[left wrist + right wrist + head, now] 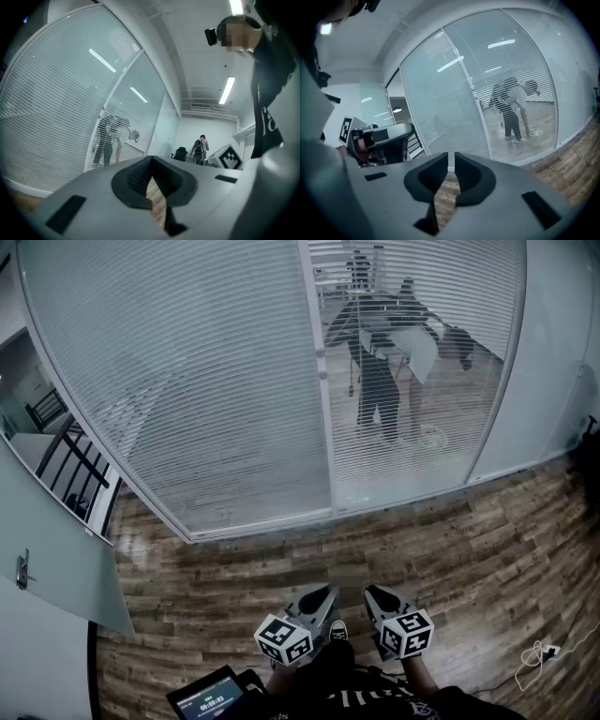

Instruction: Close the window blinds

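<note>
Two handheld grippers low over a wooden floor (234, 582), facing window blinds (216, 399).
The blinds hang across the glass wall ahead; the right pane's slats let people (380, 362) show through; the left gripper (323, 594) has its fingers pressed together, empty; the right gripper (375, 594) has its fingers a thin slit apart, holding nothing.

The left gripper (328, 592) and right gripper (369, 594) are grey moulded shells with black ribbed pads (467, 176). Each carries a white cube with black square markers (284, 639). The person's black top (269, 84) bears white print.
</note>
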Action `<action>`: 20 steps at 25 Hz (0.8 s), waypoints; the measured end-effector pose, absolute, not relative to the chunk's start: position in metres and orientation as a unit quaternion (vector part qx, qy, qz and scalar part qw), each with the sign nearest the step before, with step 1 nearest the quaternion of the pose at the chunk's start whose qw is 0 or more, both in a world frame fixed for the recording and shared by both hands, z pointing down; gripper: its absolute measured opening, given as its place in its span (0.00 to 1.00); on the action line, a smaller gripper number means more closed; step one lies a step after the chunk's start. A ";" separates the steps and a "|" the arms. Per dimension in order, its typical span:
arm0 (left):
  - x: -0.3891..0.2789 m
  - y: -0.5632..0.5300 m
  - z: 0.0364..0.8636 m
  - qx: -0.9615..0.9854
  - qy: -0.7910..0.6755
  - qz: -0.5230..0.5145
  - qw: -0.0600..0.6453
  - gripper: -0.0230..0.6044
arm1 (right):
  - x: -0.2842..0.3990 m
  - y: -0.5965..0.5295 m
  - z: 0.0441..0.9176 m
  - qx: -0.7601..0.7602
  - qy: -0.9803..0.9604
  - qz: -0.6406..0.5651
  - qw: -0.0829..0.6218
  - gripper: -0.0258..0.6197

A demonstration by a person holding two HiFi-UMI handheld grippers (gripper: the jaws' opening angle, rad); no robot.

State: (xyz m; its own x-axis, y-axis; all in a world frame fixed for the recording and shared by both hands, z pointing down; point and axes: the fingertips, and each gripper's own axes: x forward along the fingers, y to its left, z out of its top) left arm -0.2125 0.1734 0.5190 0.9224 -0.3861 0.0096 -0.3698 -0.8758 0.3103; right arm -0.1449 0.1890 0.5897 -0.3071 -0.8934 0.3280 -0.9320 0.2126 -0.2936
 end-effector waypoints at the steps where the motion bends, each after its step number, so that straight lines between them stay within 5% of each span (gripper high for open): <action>1: -0.210 0.152 0.514 0.969 -0.195 -0.027 0.151 0.04 | -0.143 0.170 0.583 0.587 -0.779 0.218 0.038 0.13; 20: -0.110 -0.077 0.516 0.968 -0.185 -0.020 0.165 0.04 | -0.040 -0.048 0.579 0.605 -0.763 0.223 0.051 0.13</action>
State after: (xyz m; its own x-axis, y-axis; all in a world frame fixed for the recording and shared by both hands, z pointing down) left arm -0.1097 -0.0771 0.5158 0.9305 -0.3657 0.0215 -0.3522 -0.8768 0.3275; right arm -0.0405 -0.0475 0.5793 -0.2631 -0.9001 0.3474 -0.9456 0.1691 -0.2779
